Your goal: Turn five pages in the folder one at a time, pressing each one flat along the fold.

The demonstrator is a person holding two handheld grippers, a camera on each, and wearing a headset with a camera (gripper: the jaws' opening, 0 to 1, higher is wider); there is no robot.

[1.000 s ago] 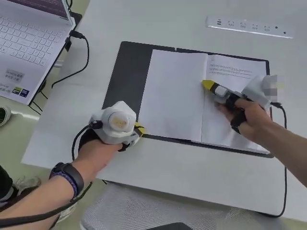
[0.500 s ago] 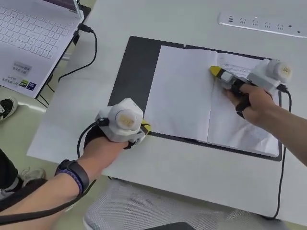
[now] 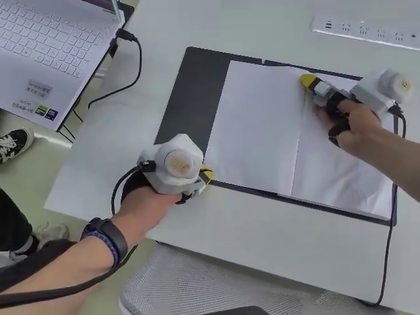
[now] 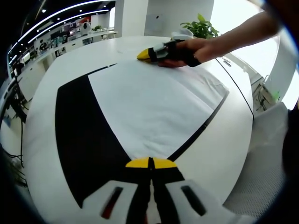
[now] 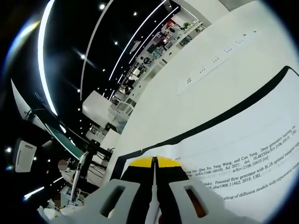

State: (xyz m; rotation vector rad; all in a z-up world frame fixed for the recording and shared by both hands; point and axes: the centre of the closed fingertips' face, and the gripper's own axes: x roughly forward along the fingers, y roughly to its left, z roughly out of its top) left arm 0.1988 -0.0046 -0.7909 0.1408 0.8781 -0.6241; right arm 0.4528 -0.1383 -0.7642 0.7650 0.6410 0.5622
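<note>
Lying open on the worktop (image 3: pixel 249 230): one black folder (image 3: pixel 190 92), showing two white pages (image 3: pixel 262 125), the left one blank, the right one printed. Pressing on the fold's far end, jaws closed together: right gripper (image 3: pixel 308 81). Resting at the folder's near edge, jaws likewise closed: left gripper (image 3: pixel 205 174). Sitting nearby: one laptop (image 3: pixel 46 46), one power strip (image 3: pixel 367 33).

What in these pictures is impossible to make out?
- Print on the right page: head view, too small, and partly covered by the hand.
- Screen of the laptop: head view, cut off by the top edge.
- The left gripper: left gripper view, tips together over the folder; whether they pinch its edge is unclear.
- Pages already turned: the stack hides the count.
</note>
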